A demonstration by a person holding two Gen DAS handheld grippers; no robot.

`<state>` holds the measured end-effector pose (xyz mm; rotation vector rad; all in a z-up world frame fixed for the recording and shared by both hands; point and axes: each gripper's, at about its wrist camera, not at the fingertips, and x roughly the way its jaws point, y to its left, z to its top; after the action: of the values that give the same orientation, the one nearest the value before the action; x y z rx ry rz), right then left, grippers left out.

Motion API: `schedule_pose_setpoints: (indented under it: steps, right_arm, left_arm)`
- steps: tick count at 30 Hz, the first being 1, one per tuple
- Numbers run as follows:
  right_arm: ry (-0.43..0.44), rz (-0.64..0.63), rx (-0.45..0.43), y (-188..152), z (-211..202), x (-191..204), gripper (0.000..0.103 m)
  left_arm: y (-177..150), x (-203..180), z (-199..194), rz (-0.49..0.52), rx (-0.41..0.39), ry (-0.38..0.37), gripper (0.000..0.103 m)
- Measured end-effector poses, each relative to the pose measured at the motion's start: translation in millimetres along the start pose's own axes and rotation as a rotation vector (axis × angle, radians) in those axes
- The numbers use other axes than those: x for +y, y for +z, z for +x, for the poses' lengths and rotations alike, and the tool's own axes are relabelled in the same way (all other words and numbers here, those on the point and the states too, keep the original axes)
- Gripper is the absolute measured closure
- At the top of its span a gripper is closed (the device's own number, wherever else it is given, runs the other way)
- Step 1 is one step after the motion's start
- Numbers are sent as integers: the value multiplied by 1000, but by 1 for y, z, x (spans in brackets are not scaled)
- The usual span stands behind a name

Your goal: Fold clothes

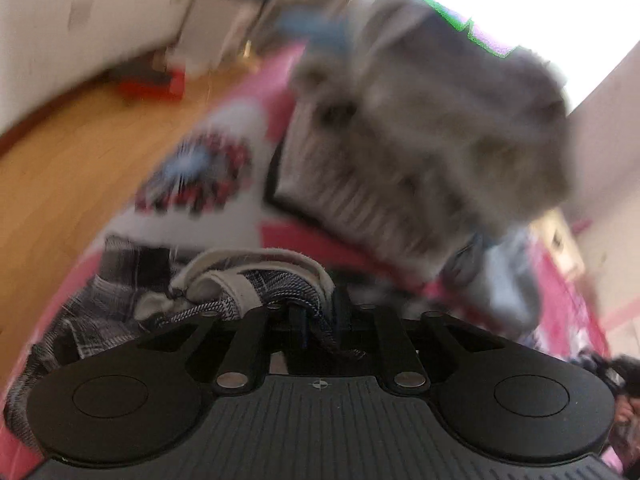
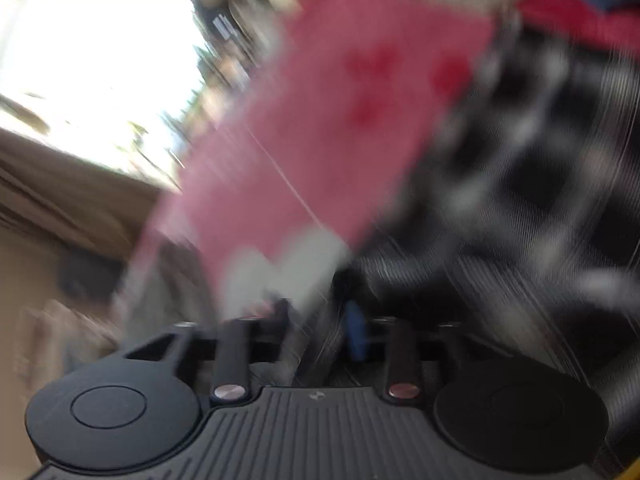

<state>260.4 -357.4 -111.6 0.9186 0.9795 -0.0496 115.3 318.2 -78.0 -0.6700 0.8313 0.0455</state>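
Plaid garment (black/white check, pale lined band bunched at the front) sits on the pink patterned bedspread, low and left in the left wrist view, edge pulled right up into the left gripper. Jaws there are nearly together and dark woven cloth threads between them, so I read it as clenched on the plaid edge. A grey fuzzy pile and a striped item lie further back on the bed, well apart from the grip; wooden floor off to the left

Right wrist view is heavily smeared. Right gripper shows a clear gap between its fingers, so it looks released; checked cloth fills the right side and streaks run down toward the gap, but I can't tell whether any fabric is actually pinched. Treat it as not holding

My read of the step: carrying one edge across to make a fold, one-handed for now. To do it well:
- keep the left pinch firm, since a bunched band slips easily
- get the right onto the matching corner before laying down, else the fold skews
- keep the edge taut and low over the bedspread
- land clear of the grey pile
- release only once the cloth lies flat

Risk: blur means fast hands and a sloppy crease
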Motion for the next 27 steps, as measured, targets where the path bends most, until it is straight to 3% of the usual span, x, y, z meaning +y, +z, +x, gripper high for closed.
schedule_pose_setpoints:
  steps: [2, 4, 7, 10, 14, 16, 18, 23, 27]
  right_arm:
    - [38, -49, 19, -12, -4, 8, 61]
    - [119, -116, 14, -22, -11, 18, 56]
    - [58, -226, -103, -22, -10, 39, 48]
    - [0, -100, -74, -13, 7, 33, 47]
    - [96, -25, -11, -19, 0, 19, 45]
    - [111, -26, -7, -23, -9, 15, 44]
    - [133, -11, 14, -21, -15, 12, 43]
    - [157, -114, 76, -30, -22, 28, 42]
    - [115, -143, 122, -41, -15, 34, 42]
  left_arm:
    - [4, 10, 6, -53, 33, -19, 88]
    - [6, 14, -1, -90, 22, -85, 75]
    - [11, 24, -11, -192, -58, -208, 68]
    - [19, 39, 6, -346, -70, -257, 67]
    - [19, 60, 28, -528, -51, -305, 63]
    - [21, 65, 28, -568, -36, -372, 48]
    - [26, 68, 26, -610, -8, -424, 41]
    - [38, 60, 9, -617, 56, -370, 39]
    - [55, 61, -2, -582, 47, -398, 27]
